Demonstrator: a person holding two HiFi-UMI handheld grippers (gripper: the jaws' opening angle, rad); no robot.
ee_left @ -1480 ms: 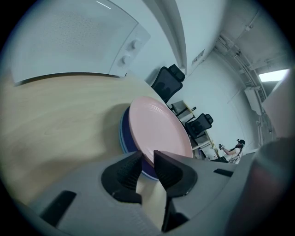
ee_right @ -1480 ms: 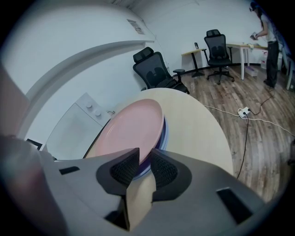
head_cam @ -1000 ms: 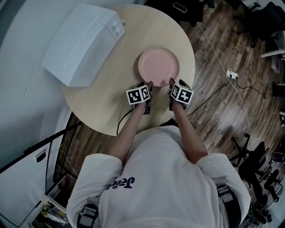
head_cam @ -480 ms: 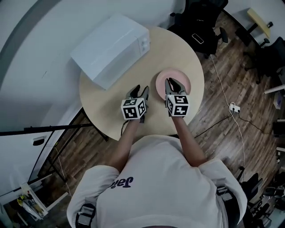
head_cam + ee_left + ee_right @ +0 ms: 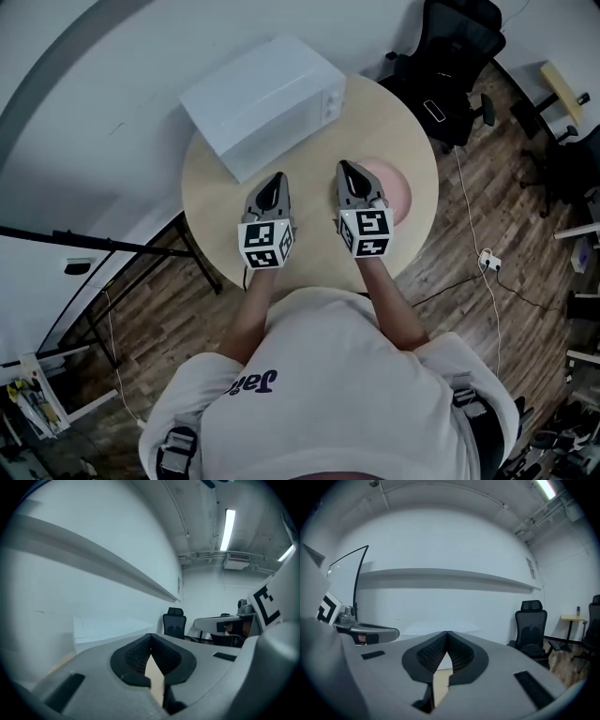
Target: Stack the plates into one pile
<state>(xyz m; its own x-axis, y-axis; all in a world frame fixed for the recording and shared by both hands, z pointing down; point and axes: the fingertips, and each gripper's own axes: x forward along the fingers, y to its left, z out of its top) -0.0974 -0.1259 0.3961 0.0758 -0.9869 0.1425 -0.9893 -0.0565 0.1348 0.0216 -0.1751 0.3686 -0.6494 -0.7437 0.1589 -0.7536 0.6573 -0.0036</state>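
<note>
Both grippers have come up off the table (image 5: 309,248) since the earlier frames, where they sat at the near rim of the plates (image 5: 397,195). Now the left gripper (image 5: 275,180) and right gripper (image 5: 346,169) hang above the table, pointing roughly level toward the wall. Jaws on both have just been closing and now meet tip to tip, with nothing between them in either gripper view. The plates lie pink on the right part of the table, partly hidden behind the right gripper and apart from the white box (image 5: 267,94). I see one pile and no stray plate, so I judge the stacking done. To finish well: keep both grippers high, draw them back toward me, hold the right one clear of the pile so nothing gets nudged, then check the rims sit flush.
</note>
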